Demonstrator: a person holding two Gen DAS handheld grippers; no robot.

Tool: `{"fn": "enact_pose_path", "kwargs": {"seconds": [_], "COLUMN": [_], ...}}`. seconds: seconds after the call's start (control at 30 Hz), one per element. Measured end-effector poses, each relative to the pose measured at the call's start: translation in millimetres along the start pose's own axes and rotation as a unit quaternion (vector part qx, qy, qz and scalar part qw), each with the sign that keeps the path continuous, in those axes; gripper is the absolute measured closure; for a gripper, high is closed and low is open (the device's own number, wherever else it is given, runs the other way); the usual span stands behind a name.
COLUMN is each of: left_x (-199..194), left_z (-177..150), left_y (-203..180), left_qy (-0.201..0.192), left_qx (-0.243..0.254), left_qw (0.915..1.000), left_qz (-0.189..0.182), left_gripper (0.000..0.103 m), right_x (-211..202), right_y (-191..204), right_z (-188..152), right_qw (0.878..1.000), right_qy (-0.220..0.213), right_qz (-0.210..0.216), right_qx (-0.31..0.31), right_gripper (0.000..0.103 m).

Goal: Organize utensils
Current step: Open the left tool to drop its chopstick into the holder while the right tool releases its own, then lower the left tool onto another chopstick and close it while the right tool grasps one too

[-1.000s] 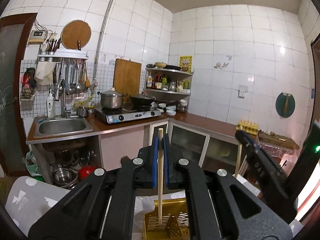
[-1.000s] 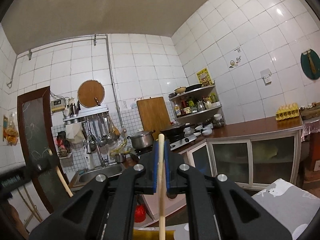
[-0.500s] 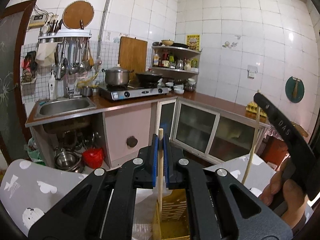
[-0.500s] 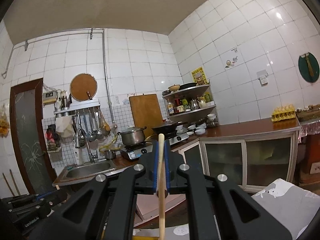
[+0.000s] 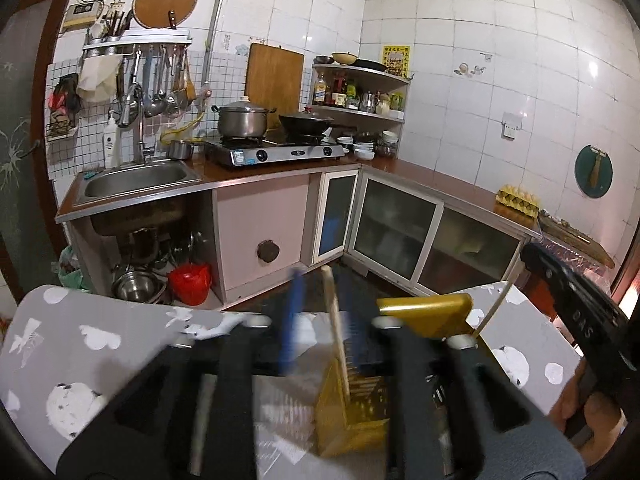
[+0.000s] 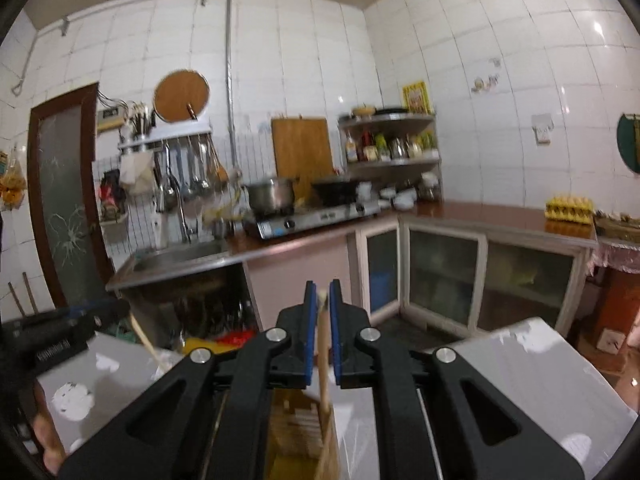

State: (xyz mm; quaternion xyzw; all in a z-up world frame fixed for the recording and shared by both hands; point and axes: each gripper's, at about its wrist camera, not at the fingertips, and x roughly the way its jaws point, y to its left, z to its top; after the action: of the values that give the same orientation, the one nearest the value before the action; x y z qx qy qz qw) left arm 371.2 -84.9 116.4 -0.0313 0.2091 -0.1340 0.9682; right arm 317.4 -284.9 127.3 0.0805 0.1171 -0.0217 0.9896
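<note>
Left gripper [image 5: 320,312] opening off its chopstick [image 5: 337,332], stick standing free in yellow slotted holder [image 5: 352,412] on grey cloth-covered table [image 5: 100,332], right gripper [image 6: 323,332] beginning to part around second chopstick [image 6: 322,356], tip inside holder, release pending, both nearly stowed.

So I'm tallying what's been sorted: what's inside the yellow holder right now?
Two wooden chopsticks stand in the yellow holder: one between the left claw's opening jaws, one between the right claw's. The holder's bottom is hidden by the claws and its own walls.
</note>
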Motion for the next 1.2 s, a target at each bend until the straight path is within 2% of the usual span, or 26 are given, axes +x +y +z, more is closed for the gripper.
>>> {"fn": "enact_pose_path", "kwargs": {"seconds": [0.03, 0.07, 0.1, 0.13, 0.17, 0.23, 0.33, 0.43, 0.57, 0.77, 0.87, 1.03, 1.2], "left_x": [-8.4, -21.8, -32.8, -39.4, -47.7, -62.6, -78.0, -84.1, -83.8, -71.4, -52.8, -21.1, -8.2], "left_z": [1.1, 0.9, -0.1, 0.3, -1.1, -5.3, -13.8, -27.6, -51.0, -86.2, -107.7, -137.5, -153.4], "left_y": [3.7, 8.7, 11.6, 14.2, 17.1, 24.7, 36.1, 49.3, 57.3, 61.0, 64.3, 63.6, 51.0], "left_qy": [-0.004, -0.015, -0.024, -0.026, -0.023, -0.018, -0.004, 0.02, 0.026, 0.072, 0.113, 0.177, 0.199], "left_qx": [-0.002, -0.002, 0.0, 0.003, 0.009, 0.011, 0.01, -0.001, 0.012, 0.024, 0.01, -0.002, 0.021], "left_qw": [1.0, 0.9998, 0.9994, 0.9992, 0.9991, 0.9989, 0.9986, 0.9985, 0.997, 0.9945, 0.9915, 0.982, 0.9771], "left_qz": [0.005, 0.017, 0.024, 0.029, 0.034, 0.042, 0.052, 0.051, 0.072, 0.072, 0.063, 0.064, 0.073], "left_gripper": [0.034, 0.025, 0.018, 0.013, 0.008, 0.005, 0.005, 0.005, 0.005, 0.005, 0.005, 0.005, 0.005], "right_x": [-9.1, -19.4, -28.7, -35.2, -41.6, -56.6, -70.4, -75.9, -72.7, -53.5, -41.8, -30.8, -27.1], "right_y": [-2.2, -4.3, -4.6, -4.9, -3.8, -1.1, 1.0, -0.4, -5.8, -15.1, -19.8, -20.2, -14.5], "right_z": [-1.0, -3.4, -5.6, -8.1, -10.3, -19.6, -36.3, -62.6, -102.9, -145.7, -169.2, -187.4, -191.2], "right_qw": [1.0, 1.0, 1.0, 0.999, 0.999, 0.998, 0.996, 0.992, 0.984, 0.967, 0.954, 0.943, 0.938], "right_qy": [0.006, 0.009, 0.01, 0.014, 0.022, 0.043, 0.071, 0.109, 0.159, 0.226, 0.267, 0.291, 0.3], "right_qz": [-0.008, -0.021, -0.028, -0.033, -0.039, -0.049, -0.056, -0.068, -0.082, -0.117, -0.128, -0.147, -0.165], "right_qx": [0.005, 0.008, 0.008, 0.004, -0.002, -0.015, -0.018, -0.013, 0.001, 0.023, 0.051, 0.06, 0.055], "right_gripper": [0.08, 0.053, 0.044, 0.04, 0.04, 0.039, 0.034, 0.034, 0.034, 0.034, 0.034, 0.034, 0.038]}}
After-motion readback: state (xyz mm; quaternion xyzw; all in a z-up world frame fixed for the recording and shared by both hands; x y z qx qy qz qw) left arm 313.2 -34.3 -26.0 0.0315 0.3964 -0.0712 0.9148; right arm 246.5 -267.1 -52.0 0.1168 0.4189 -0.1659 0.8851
